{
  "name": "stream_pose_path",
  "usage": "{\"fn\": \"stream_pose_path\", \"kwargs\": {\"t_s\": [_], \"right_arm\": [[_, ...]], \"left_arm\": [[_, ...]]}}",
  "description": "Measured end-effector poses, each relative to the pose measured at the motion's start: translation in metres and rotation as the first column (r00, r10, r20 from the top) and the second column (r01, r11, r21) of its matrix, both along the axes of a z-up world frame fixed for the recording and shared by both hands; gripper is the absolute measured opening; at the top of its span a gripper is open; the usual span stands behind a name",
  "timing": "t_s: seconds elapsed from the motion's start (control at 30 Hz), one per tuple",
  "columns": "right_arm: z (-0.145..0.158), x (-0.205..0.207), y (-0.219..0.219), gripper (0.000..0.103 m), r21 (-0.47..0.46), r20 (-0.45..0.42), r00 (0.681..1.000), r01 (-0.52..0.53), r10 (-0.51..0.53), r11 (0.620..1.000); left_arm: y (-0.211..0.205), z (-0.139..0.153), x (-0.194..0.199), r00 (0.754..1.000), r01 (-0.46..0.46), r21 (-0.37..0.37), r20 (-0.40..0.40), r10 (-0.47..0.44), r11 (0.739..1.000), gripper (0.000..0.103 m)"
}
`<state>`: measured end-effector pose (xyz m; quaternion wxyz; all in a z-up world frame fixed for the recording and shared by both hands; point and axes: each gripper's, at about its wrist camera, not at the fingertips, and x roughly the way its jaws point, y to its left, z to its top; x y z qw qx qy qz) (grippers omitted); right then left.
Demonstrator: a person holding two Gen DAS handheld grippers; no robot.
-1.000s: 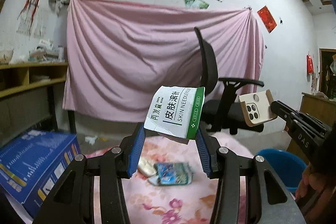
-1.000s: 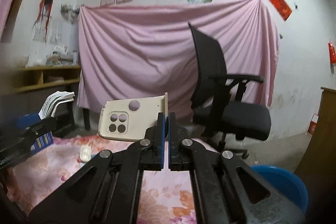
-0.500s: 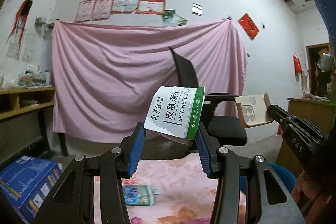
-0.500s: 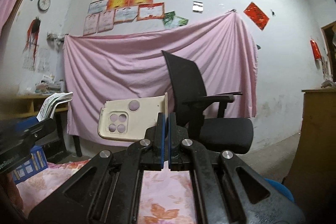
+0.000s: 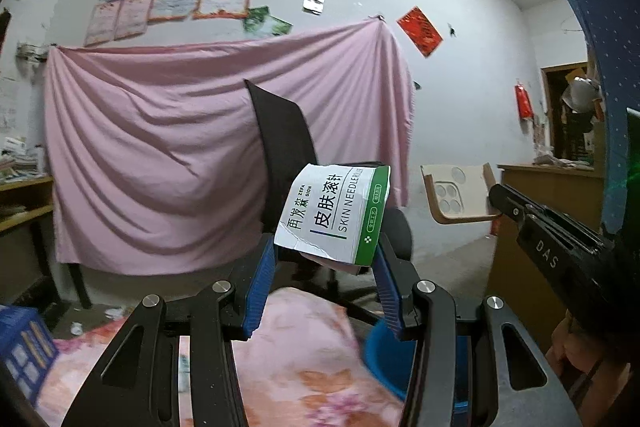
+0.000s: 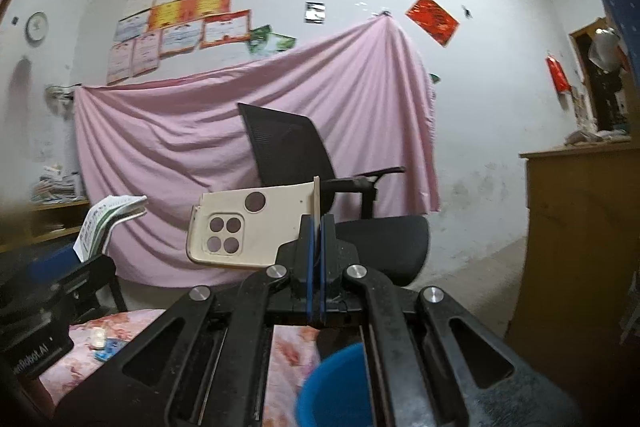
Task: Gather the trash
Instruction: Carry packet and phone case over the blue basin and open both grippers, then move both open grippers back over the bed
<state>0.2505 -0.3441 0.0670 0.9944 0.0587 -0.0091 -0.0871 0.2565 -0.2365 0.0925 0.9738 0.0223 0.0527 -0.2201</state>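
Pink sheet (image 5: 168, 163) is hanging across the far wall, filling centre-left of both views. Black office chair (image 6: 304, 183) is standing in front of it, backrest leaning toward 11 o'clock, armrest sticking out to 3. Certificates (image 6: 192, 15) are hanging above the sheet at 11 o'clock, w/ a round clock (image 6: 37, 26) further out at 10. Red paper (image 5: 420, 31) is hanging tilted at 1 o'clock. Wooden cabinet (image 6: 576, 227) is standing at 3 o'clock. Floral cloth (image 5: 312, 359) is spreading along 6 o'clock; shelf w/ stacked papers (image 6: 56, 183) is sitting at 9.
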Motion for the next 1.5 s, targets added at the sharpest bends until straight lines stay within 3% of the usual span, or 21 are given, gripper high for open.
{"fn": "stream_pose_path", "kwargs": {"t_s": [0.37,0.7,1.03,1.27,1.5], "right_arm": [[-0.012,-0.001,-0.052,0.022,0.061,-0.108,0.992,0.079,-0.073,0.995],[-0.030,0.007,-0.093,0.022,0.128,-0.249,0.962,0.146,-0.110,0.981],[-0.050,0.022,-0.117,0.025,0.222,-0.371,0.926,0.154,-0.063,0.963],[-0.056,0.031,-0.114,0.027,0.217,-0.424,0.905,0.133,-0.029,0.967],[-0.057,0.034,-0.112,0.031,0.213,-0.433,0.901,0.118,-0.015,0.970]], "left_arm": [[-0.070,-0.024,0.027,0.986,0.110,0.016,-0.126,-0.107,0.994,0.042],[-0.110,-0.040,0.052,0.955,0.163,0.034,-0.255,-0.149,0.986,0.042],[-0.115,-0.059,0.062,0.911,0.183,0.048,-0.384,-0.150,0.982,0.043],[-0.114,-0.066,0.071,0.877,0.194,0.049,-0.456,-0.151,0.980,0.043],[-0.105,-0.069,0.072,0.869,0.170,0.033,-0.476,-0.134,0.985,0.047]]}}
